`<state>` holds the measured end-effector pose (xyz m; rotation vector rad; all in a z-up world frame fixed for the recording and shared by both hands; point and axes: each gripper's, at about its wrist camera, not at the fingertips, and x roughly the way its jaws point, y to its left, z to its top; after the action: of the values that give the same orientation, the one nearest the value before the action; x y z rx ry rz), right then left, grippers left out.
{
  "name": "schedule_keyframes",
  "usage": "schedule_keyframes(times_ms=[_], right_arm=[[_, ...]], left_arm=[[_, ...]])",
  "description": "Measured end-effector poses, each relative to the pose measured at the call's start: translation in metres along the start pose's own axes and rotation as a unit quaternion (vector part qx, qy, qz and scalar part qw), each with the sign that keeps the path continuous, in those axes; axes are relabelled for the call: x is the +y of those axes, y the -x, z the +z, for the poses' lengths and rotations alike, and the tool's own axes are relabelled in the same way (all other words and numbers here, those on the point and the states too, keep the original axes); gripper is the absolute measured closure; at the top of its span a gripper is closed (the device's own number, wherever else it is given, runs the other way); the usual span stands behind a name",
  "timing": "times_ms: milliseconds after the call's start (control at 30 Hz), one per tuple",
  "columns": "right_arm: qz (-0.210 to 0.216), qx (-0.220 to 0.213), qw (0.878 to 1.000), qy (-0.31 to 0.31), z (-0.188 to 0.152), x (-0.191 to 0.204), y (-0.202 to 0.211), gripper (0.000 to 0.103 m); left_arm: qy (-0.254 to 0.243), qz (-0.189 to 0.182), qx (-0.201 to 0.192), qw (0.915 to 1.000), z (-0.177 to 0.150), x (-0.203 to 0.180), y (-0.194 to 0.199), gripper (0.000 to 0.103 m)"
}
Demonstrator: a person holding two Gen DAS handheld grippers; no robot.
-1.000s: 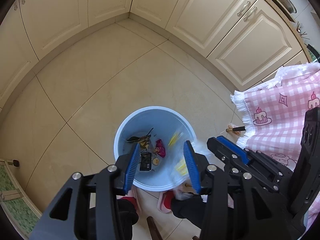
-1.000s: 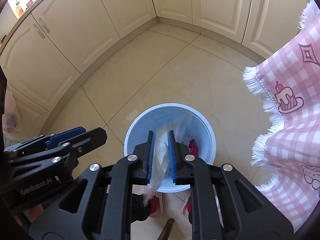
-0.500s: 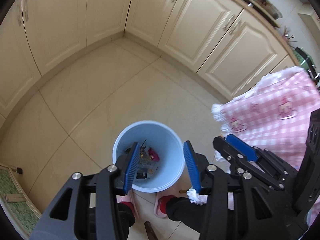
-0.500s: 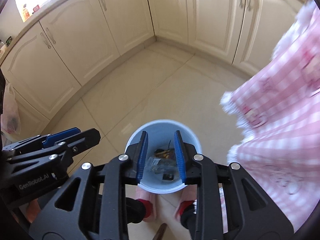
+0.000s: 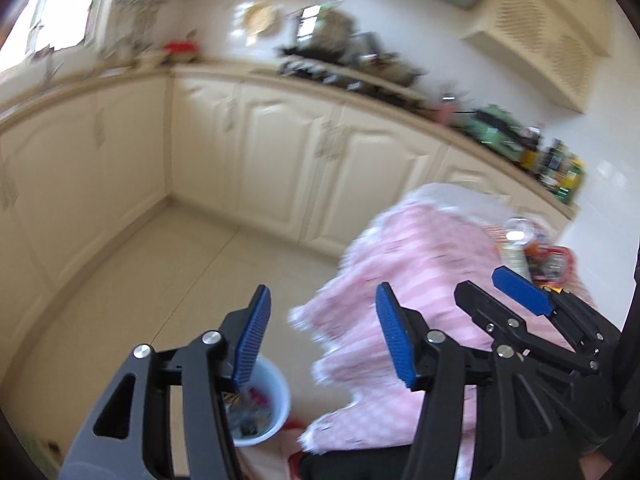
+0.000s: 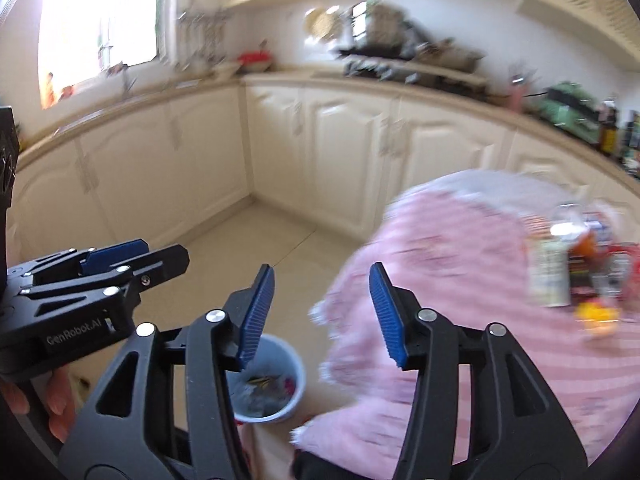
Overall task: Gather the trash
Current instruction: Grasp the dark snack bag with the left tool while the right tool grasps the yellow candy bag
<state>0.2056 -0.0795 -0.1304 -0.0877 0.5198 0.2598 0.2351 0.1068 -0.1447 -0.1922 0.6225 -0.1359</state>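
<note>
Both of your grippers are empty, with their blue pads spread wide apart: the left gripper (image 5: pixel 322 334) and the right gripper (image 6: pixel 320 314) point out over the kitchen floor, level with the edge of the pink checked tablecloth (image 6: pixel 460 280). The light blue trash bin (image 6: pixel 280 384) sits low between and beneath them, on the floor just beside the cloth's fringed hem, with a grey-and-yellow tangle of wrappers and something magenta inside. What the next pickup turns on is the pile of leftovers on the table: it lies ahead and to your right of both tools, at the far right part of the cloth, and your right gripper looks the nearer one, with the left one well off to its other side. The pile is badly blurred. You can make out a pale upright packet or carton (image 6: pixel 548 272), a red-and-orange cluster (image 6: pixel 588 248) behind it, a small yellow crumpled scrap (image 6: pixel 596 314) nearest you, and a glint of clear plastic or glass (image 5: pixel 518 232) on top. The packet appears to stand with its long axis up, so a sideways approach would probably suit it, while the yellow scrap lies low and would likely want a downward pinch. Whether these pieces touch one another you cannot tell.
</note>
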Motion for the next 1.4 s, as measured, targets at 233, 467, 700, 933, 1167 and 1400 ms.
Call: schedule_keyframes(times_ms=[233,467,700,933,1167,1400], right_arm=[[-0.111,-0.003,0.991,-0.071,-0.022,-0.126,0.037,0.046],[-0.113,0.059,0.982,-0.142,-0.044,-0.187,0.02,0.039],[-0.025,0.128,0.972,-0.196,-0.044,-0.203,-0.006,0.051],[-0.05,0.101,0.979,-0.169,-0.035,-0.214,0.005,0.075],[-0.074,0.055,0.984,-0.154,-0.028,-0.227,0.017,0.075],[-0.072,0.056,0.986,-0.139,-0.018,-0.231,0.003,0.075]], left_arm=[[-0.069,-0.076,0.012,0.9946,0.011,-0.105,-0.017,0.044],[-0.117,-0.1,0.056,0.9864,0.0,-0.172,-0.054,0.044],[-0.133,-0.102,0.083,0.9824,-0.002,-0.196,-0.081,0.042],[-0.139,-0.105,0.097,0.9798,0.0,-0.212,-0.103,0.042],[-0.149,-0.107,0.121,0.9755,0.003,-0.231,-0.138,0.042],[-0.148,-0.096,0.155,0.9719,0.007,-0.244,-0.174,0.042]])
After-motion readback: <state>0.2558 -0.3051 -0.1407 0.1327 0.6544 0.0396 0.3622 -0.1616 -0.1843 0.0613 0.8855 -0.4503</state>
